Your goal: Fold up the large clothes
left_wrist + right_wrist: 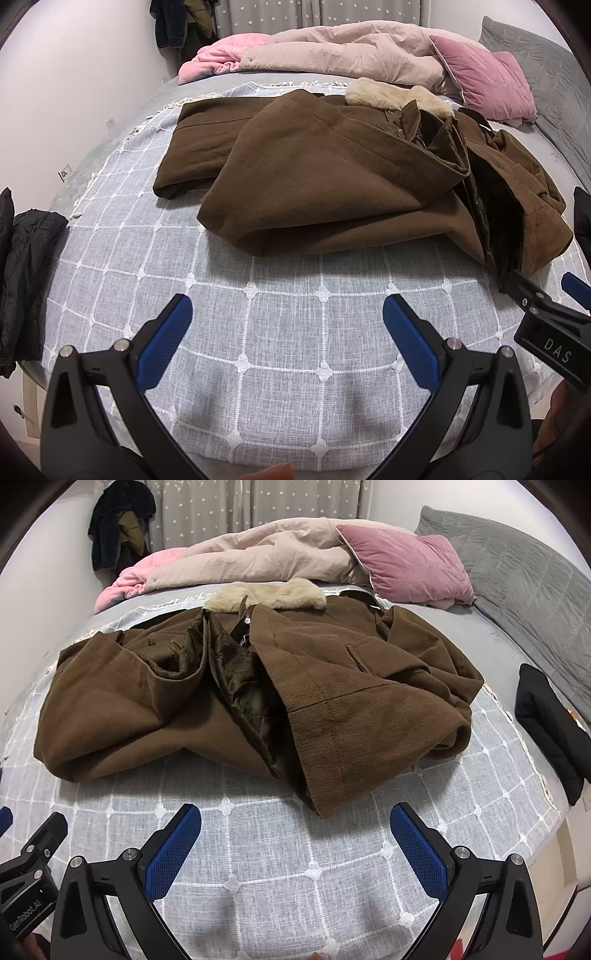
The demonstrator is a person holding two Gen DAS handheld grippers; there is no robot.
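Brown fur-collared coat (258,686) lay half-folded on the checked bedspread (295,856).
Left gripper (287,325) and right gripper (295,830) both gaped wide, holding nothing, just short of the coat.

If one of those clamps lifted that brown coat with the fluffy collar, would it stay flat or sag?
The brown corduroy coat with a cream fleece collar would probably sag; it already lies in soft folds. Its quilted lining suggests some weight. The open right gripper would likely lift one layer only.
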